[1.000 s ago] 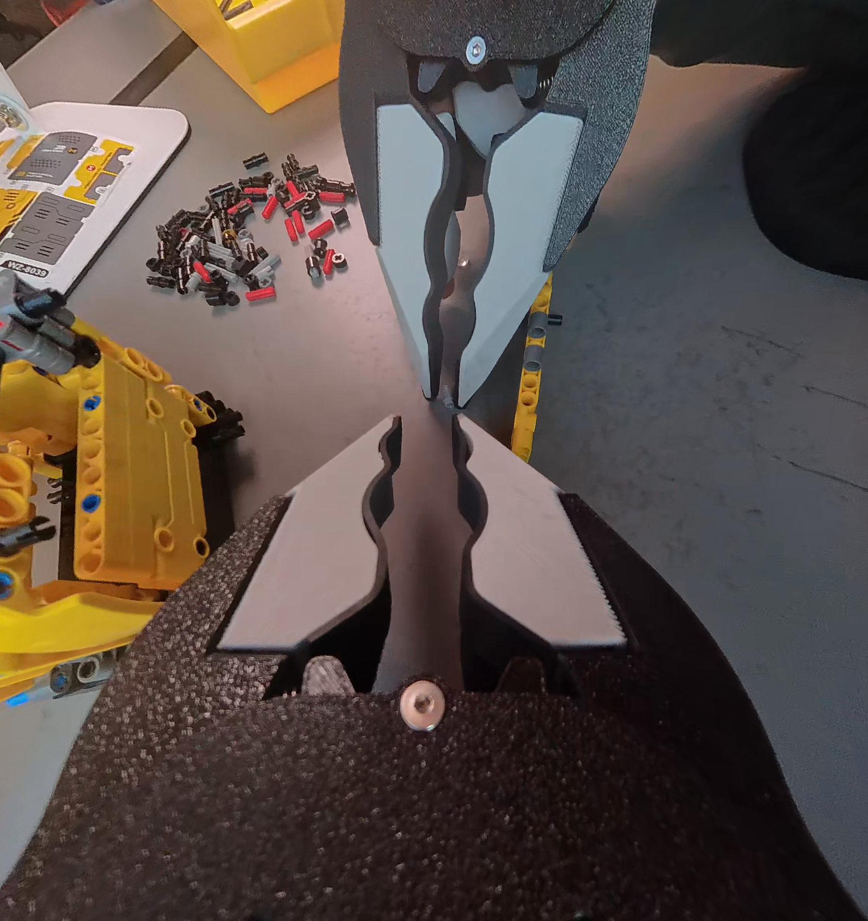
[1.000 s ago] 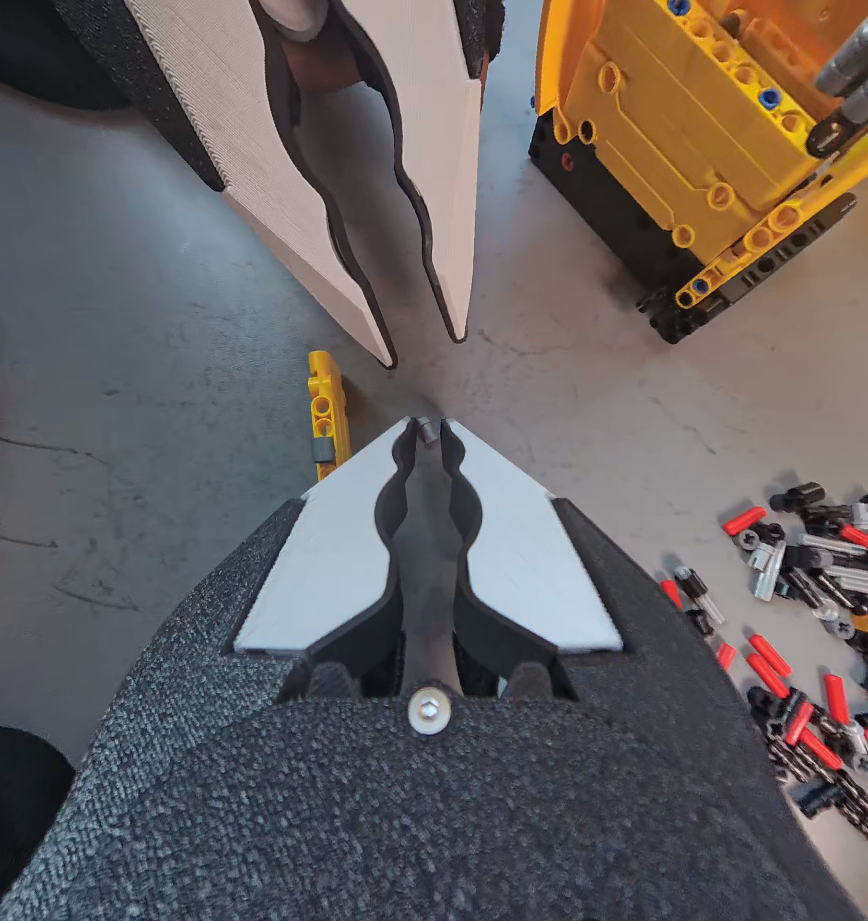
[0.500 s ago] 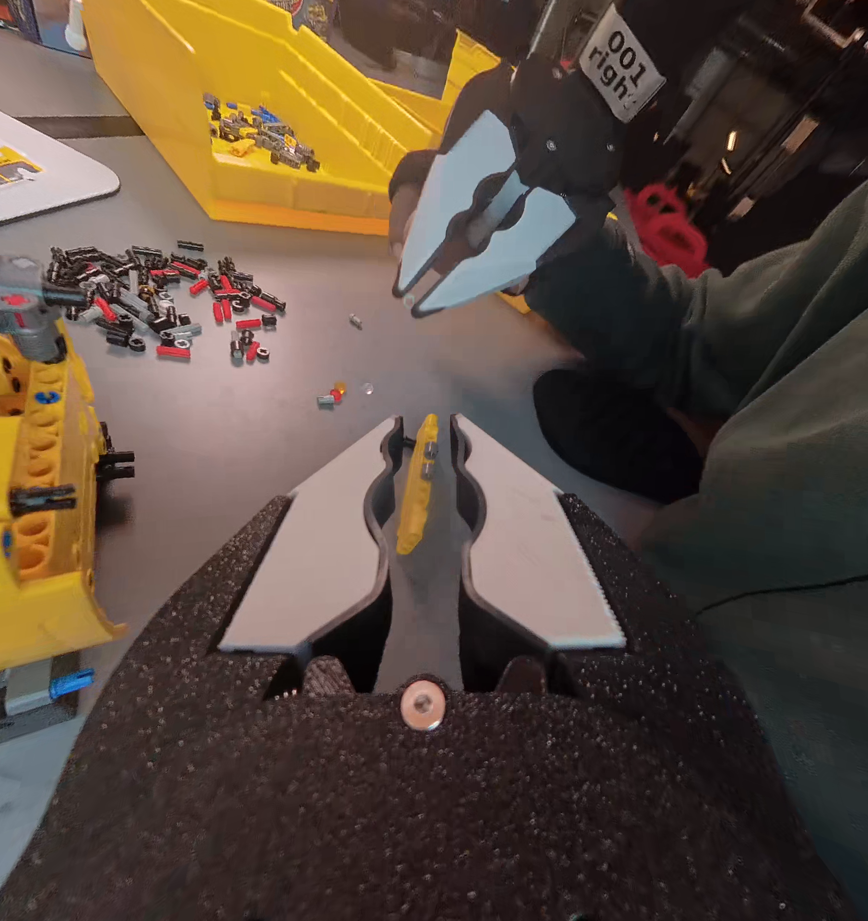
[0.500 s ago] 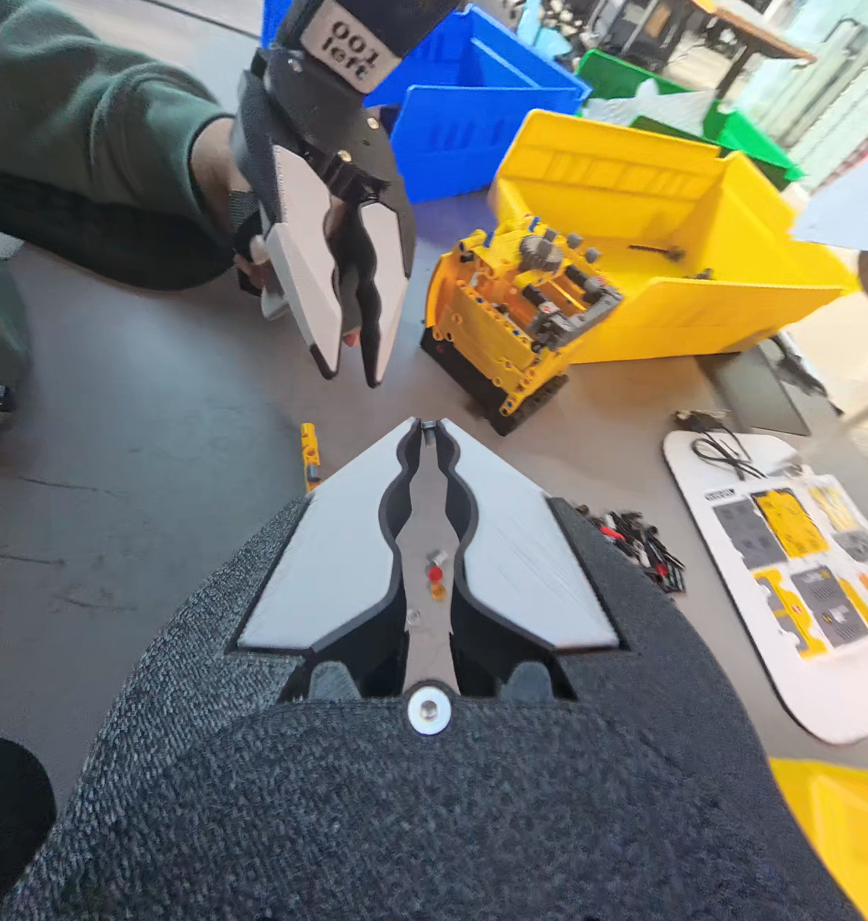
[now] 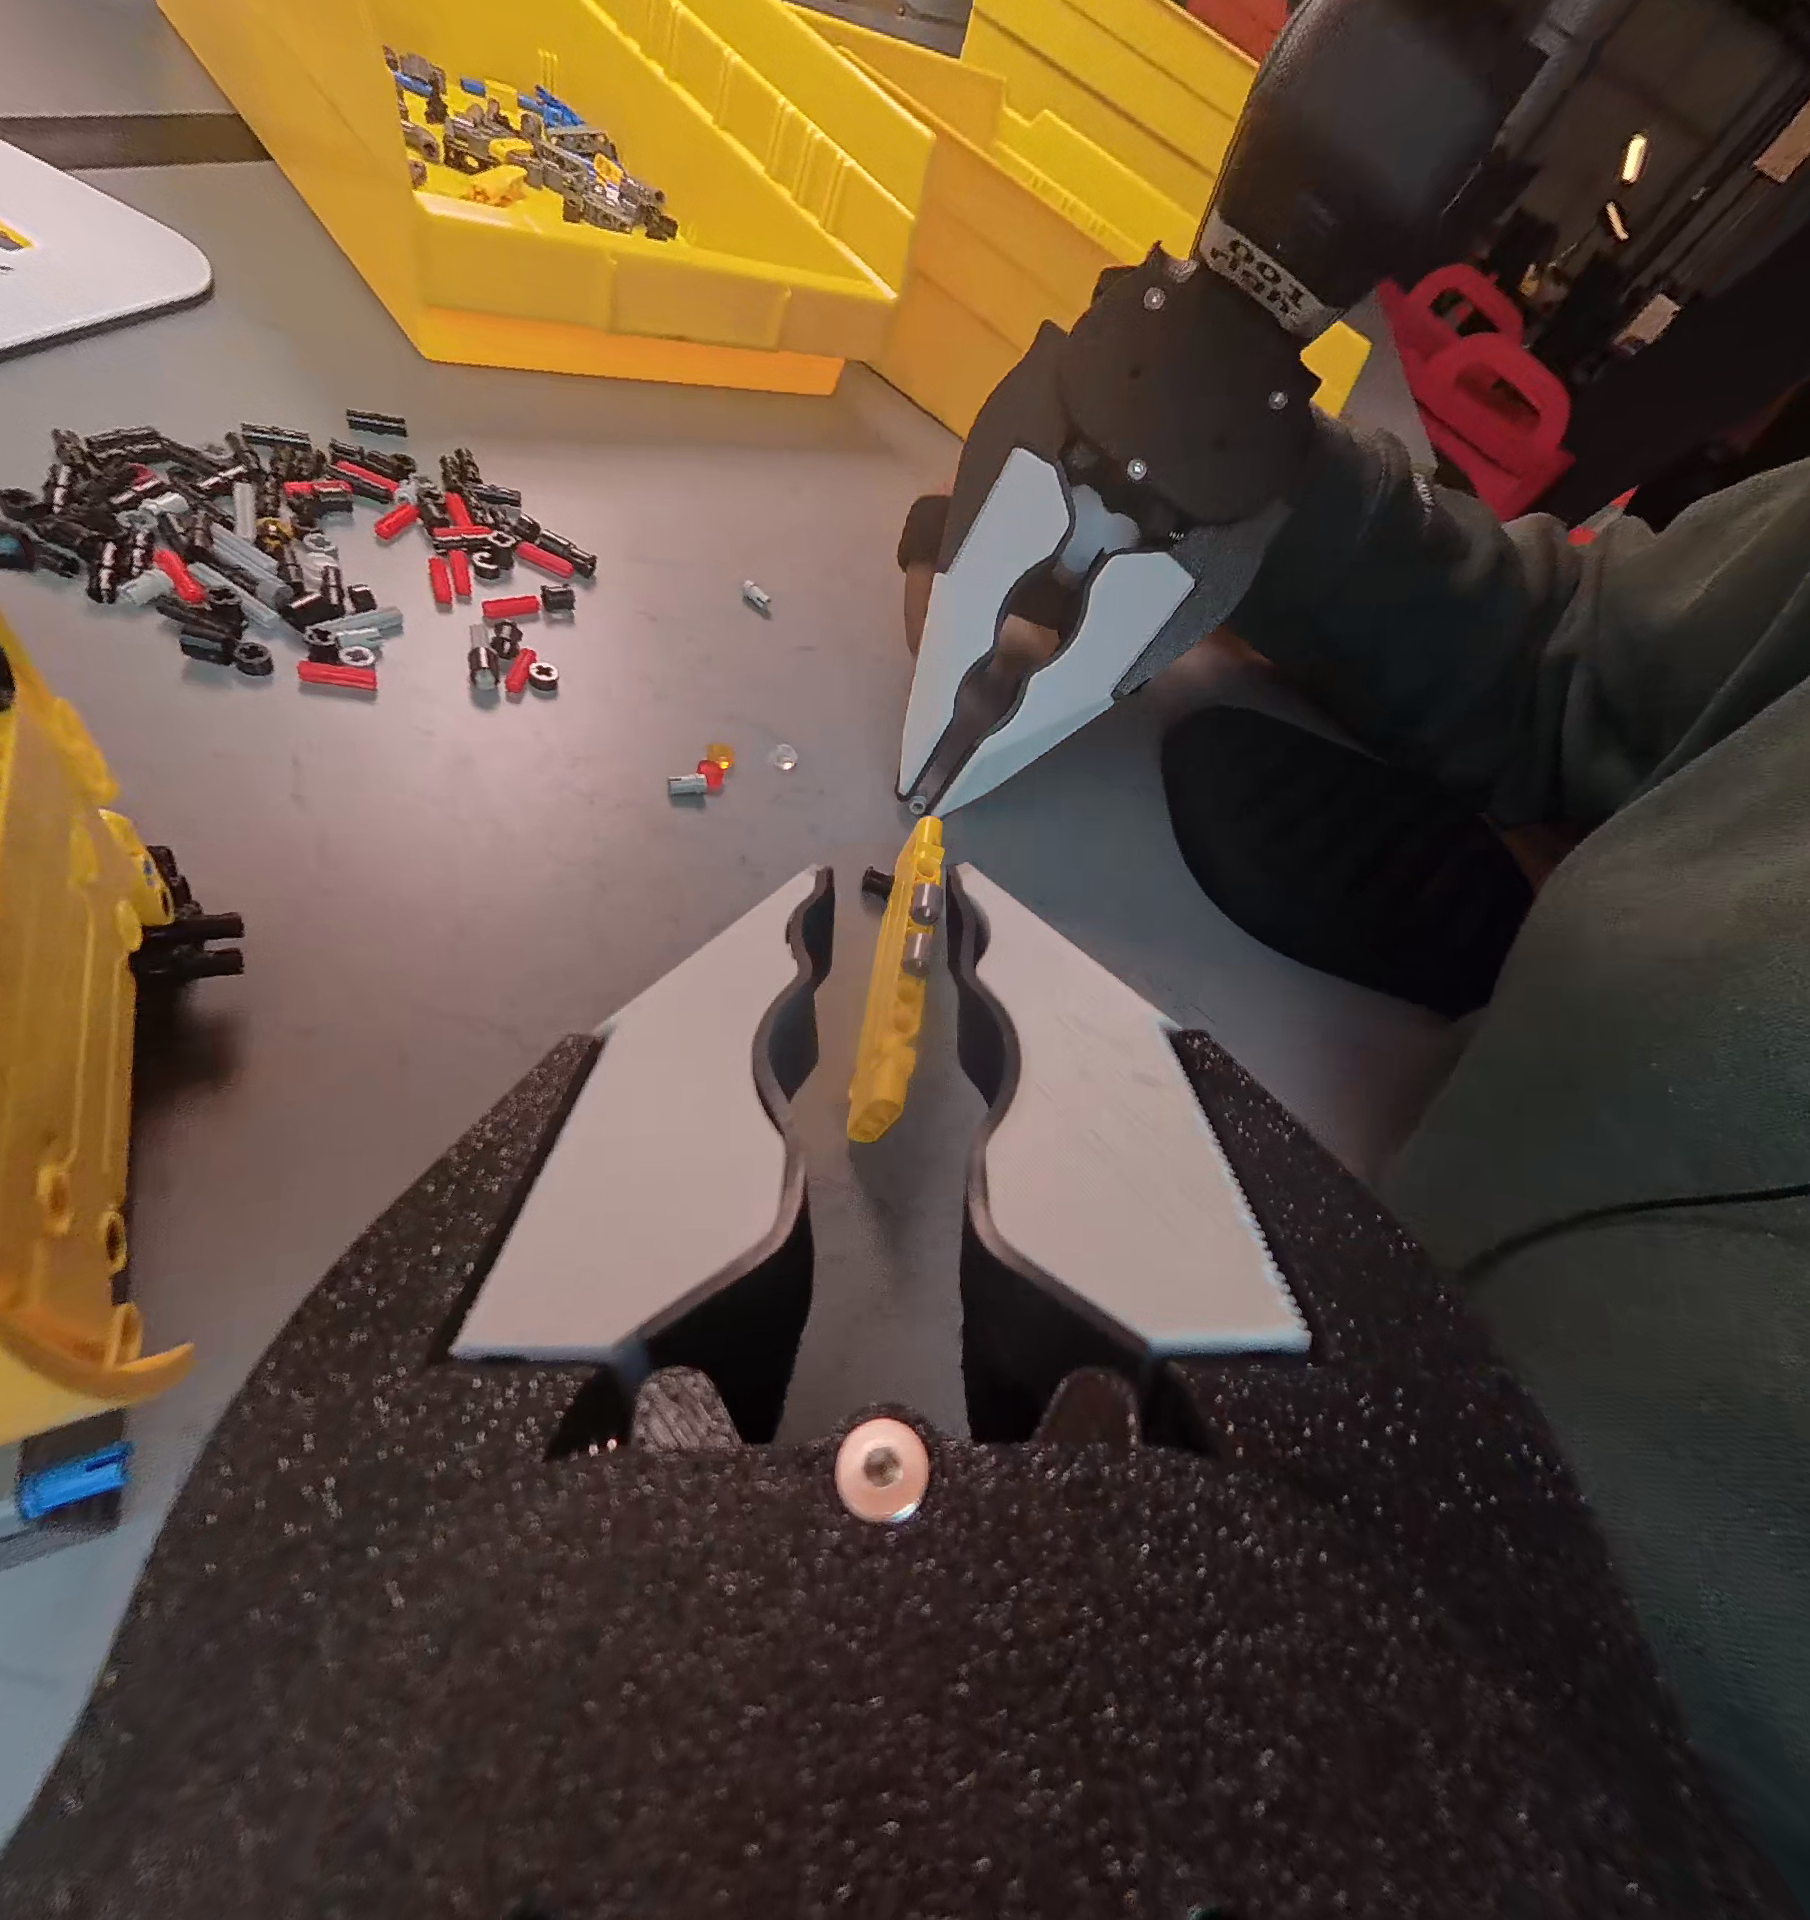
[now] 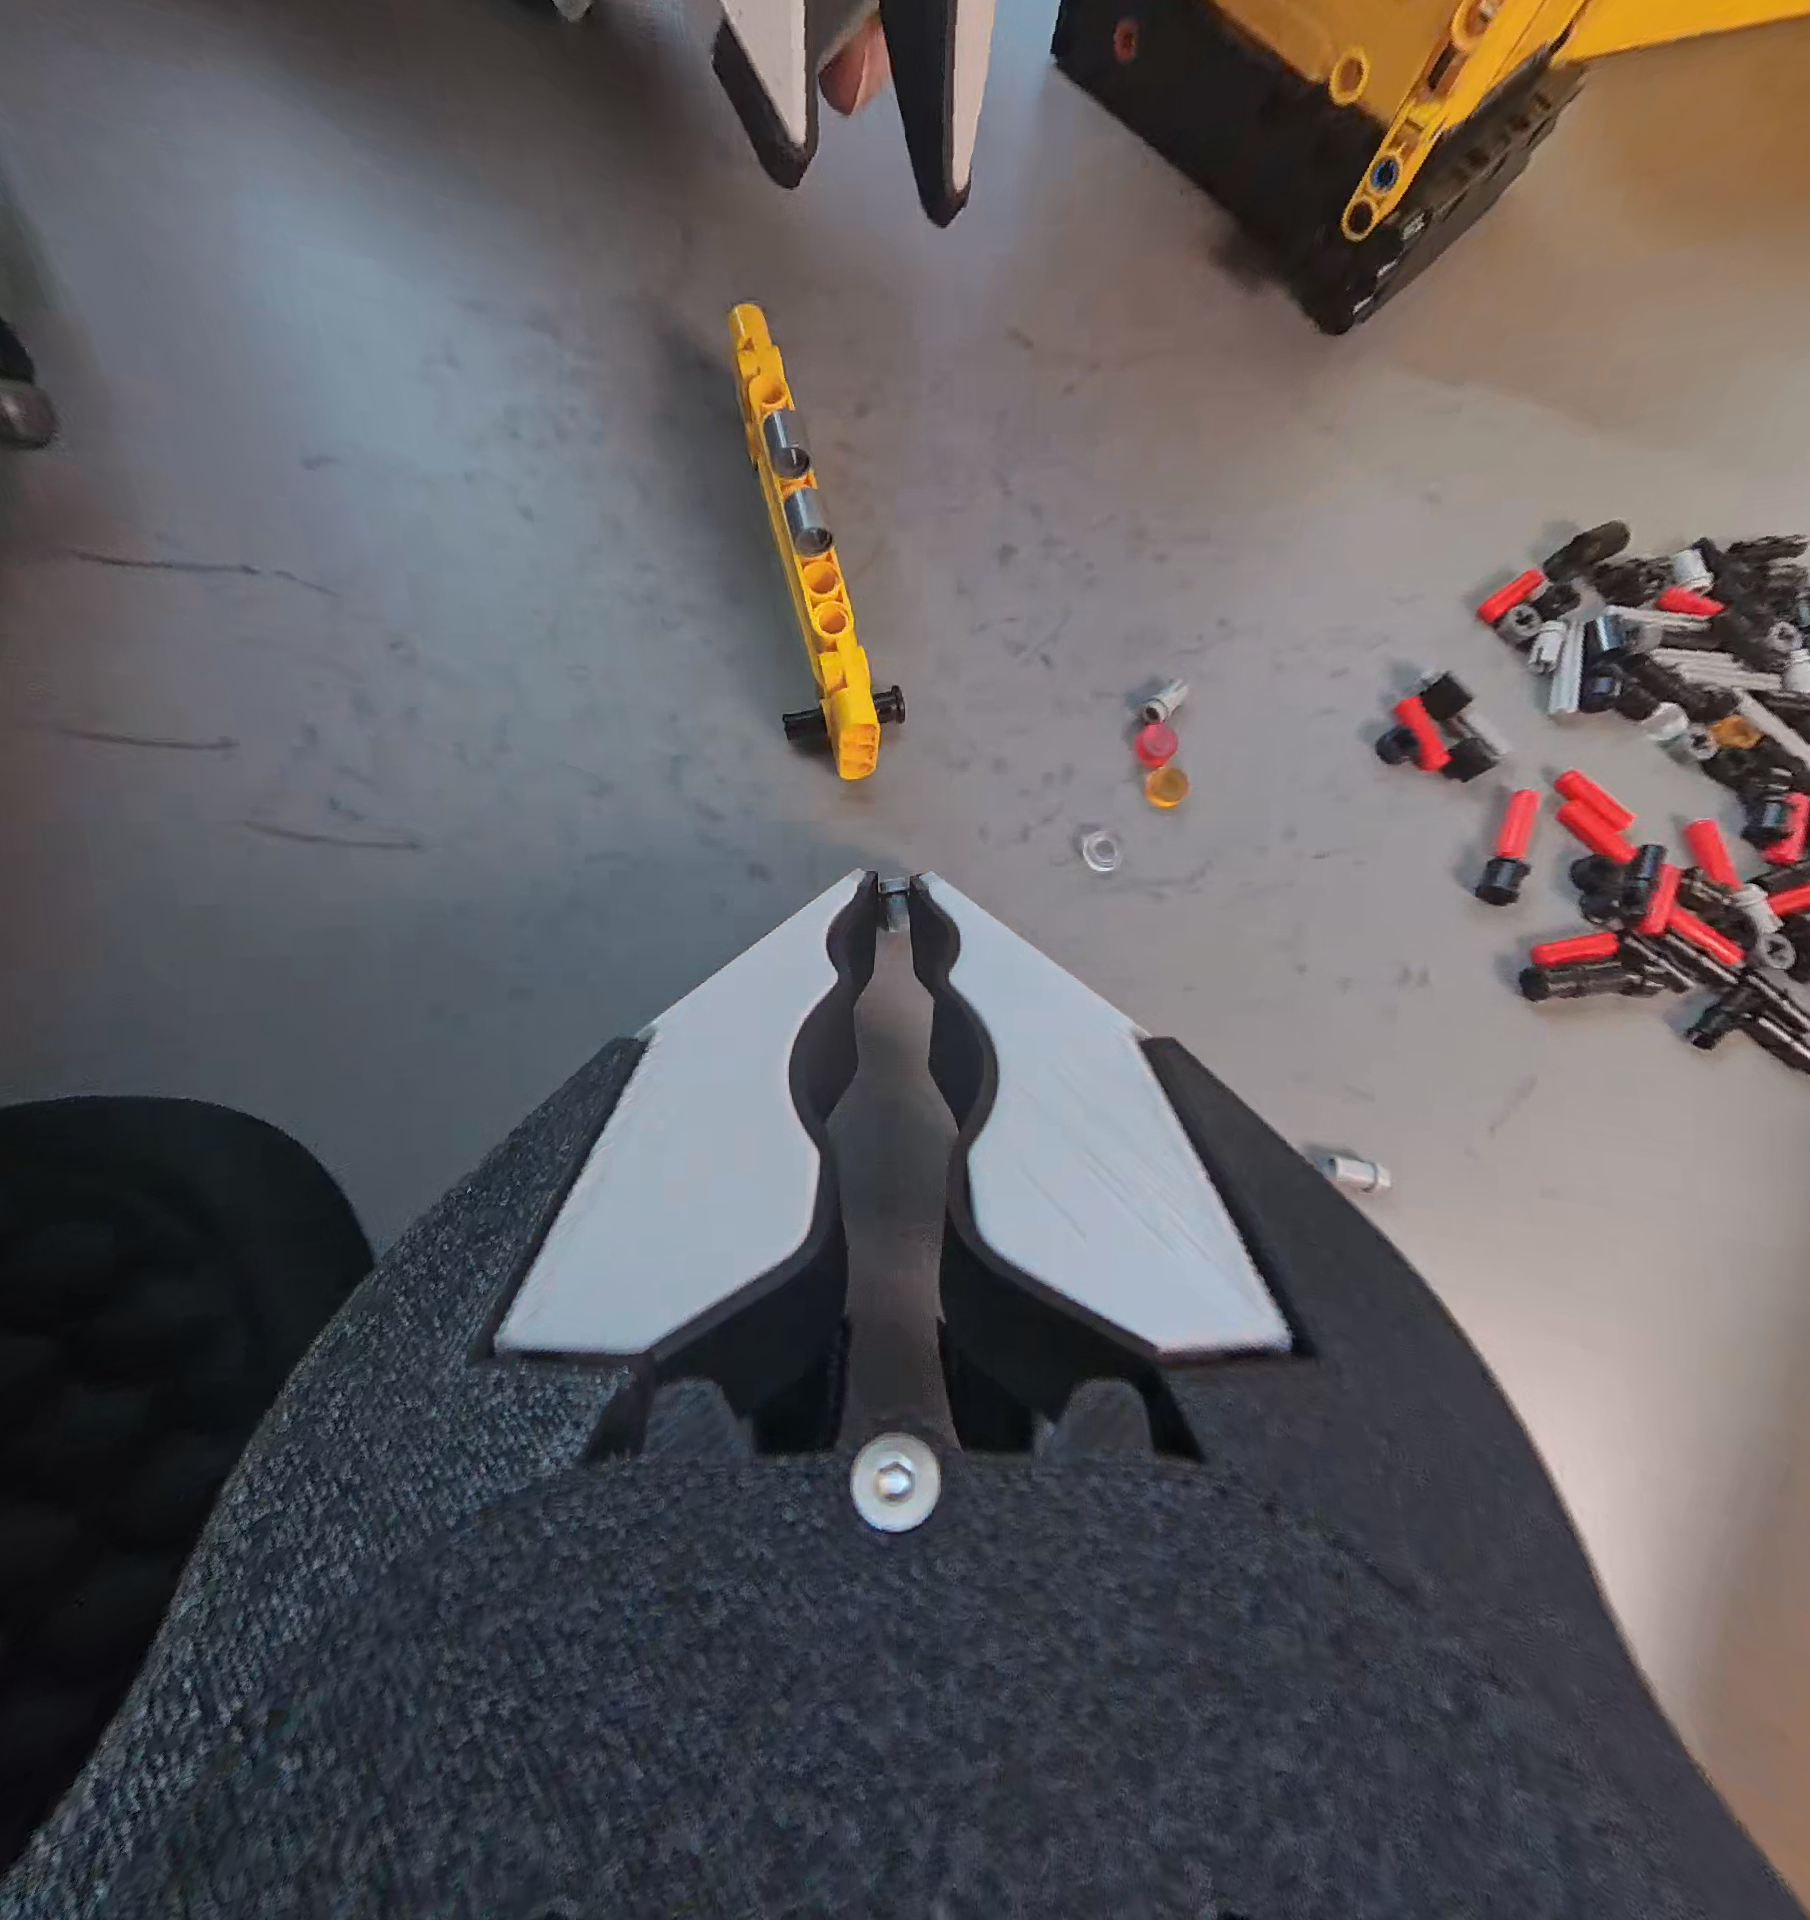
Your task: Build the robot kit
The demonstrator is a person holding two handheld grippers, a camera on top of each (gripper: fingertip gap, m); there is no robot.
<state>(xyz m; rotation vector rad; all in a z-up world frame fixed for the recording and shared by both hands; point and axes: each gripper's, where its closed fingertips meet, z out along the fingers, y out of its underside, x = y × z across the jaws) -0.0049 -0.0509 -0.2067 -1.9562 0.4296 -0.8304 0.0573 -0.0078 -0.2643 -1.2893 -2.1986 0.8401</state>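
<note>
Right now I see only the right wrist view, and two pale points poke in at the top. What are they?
Observer: The left hand-held gripper, jaws open and empty. In its own camera the yellow beam lies framed between its fingers.
Operator: What's past the yellow model?
Observer: A yellow bin holding mixed small parts, behind the pile of pins.
Operator: Who holds my side?
Observer: An arm in a green sleeve holds the right hand-held gripper, shut on a small grey pin.

I see a scuffed grey tabletop (image 6: pixel 361 582), yellow storage bins (image 5: pixel 672 239) at its far edge, and dim, dark room beyond.
</note>
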